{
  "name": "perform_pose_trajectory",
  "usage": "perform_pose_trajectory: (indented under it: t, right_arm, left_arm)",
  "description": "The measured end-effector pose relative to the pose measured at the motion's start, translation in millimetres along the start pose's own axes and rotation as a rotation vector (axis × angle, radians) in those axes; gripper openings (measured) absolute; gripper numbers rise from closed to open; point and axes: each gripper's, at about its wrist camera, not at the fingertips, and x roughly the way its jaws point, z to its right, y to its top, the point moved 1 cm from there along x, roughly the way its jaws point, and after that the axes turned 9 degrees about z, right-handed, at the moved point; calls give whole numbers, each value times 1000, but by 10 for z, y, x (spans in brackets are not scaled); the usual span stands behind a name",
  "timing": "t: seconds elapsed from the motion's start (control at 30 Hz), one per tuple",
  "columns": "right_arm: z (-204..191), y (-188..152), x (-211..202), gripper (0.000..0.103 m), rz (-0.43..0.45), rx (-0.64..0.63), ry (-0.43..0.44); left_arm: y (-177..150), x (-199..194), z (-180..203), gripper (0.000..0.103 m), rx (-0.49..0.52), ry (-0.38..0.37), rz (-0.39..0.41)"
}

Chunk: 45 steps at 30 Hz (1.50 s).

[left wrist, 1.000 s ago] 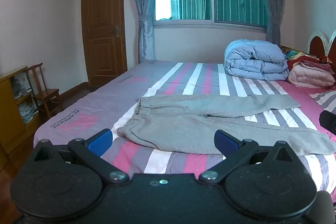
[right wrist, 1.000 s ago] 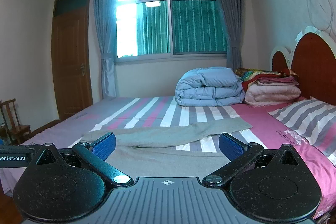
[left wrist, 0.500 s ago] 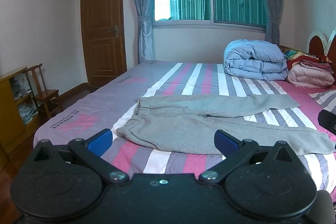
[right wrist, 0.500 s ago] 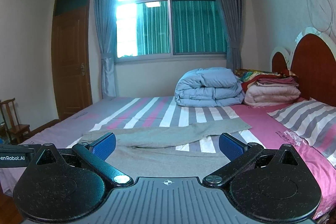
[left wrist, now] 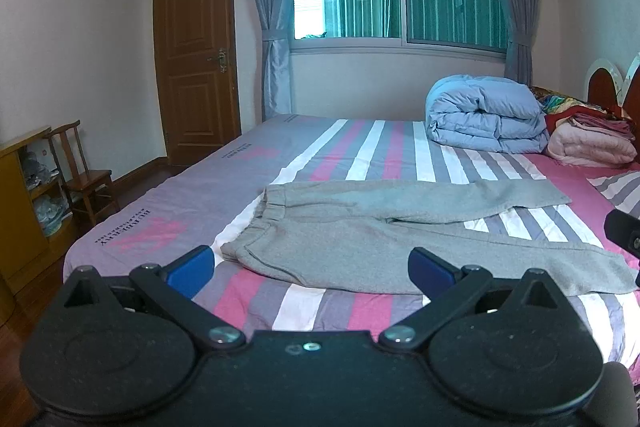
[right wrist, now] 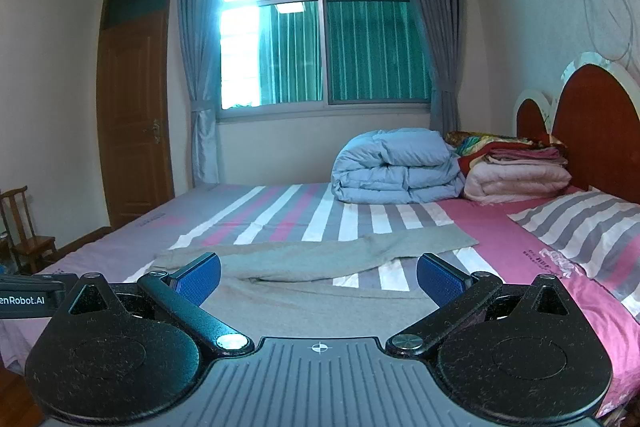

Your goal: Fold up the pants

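Grey pants [left wrist: 360, 227] lie flat on the striped bed [left wrist: 160, 203], waistband to the left, the two legs spread apart toward the right. In the right wrist view the pants [right wrist: 304, 263] lie just ahead, with the far leg running right. My left gripper [left wrist: 310, 269] is open and empty, held above the near bed edge in front of the waistband. My right gripper [right wrist: 318, 277] is open and empty, held above the near leg. Part of the right gripper's body shows at the right edge of the left wrist view [left wrist: 624, 233].
A folded blue duvet [left wrist: 486, 119] and a stack of pink blankets [left wrist: 592, 143] sit at the far right of the bed. A striped pillow [right wrist: 580, 223] lies by the red headboard [right wrist: 592, 123]. A wooden chair [left wrist: 82, 179], a cabinet [left wrist: 24, 203] and a door [left wrist: 196, 51] stand left.
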Motion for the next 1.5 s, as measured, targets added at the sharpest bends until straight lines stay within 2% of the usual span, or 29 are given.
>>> perform_pose_trajectory:
  t: [0.47, 1.03, 1.2, 1.5]
  right_arm:
    - [-17, -22, 19, 103, -3, -12, -9]
    - [-3, -193, 176, 103, -40, -33, -25]
    - [72, -314, 288, 103, -89, -10, -32]
    - [172, -672, 553, 103, -197, -14, -25]
  left_arm:
    - [-30, 11, 17, 97, 4, 2, -5]
    - [-151, 167, 78, 97, 24, 27, -59]
    - [-232, 244, 118, 97, 33, 0, -98]
    - [-437, 597, 80, 97, 43, 7, -203]
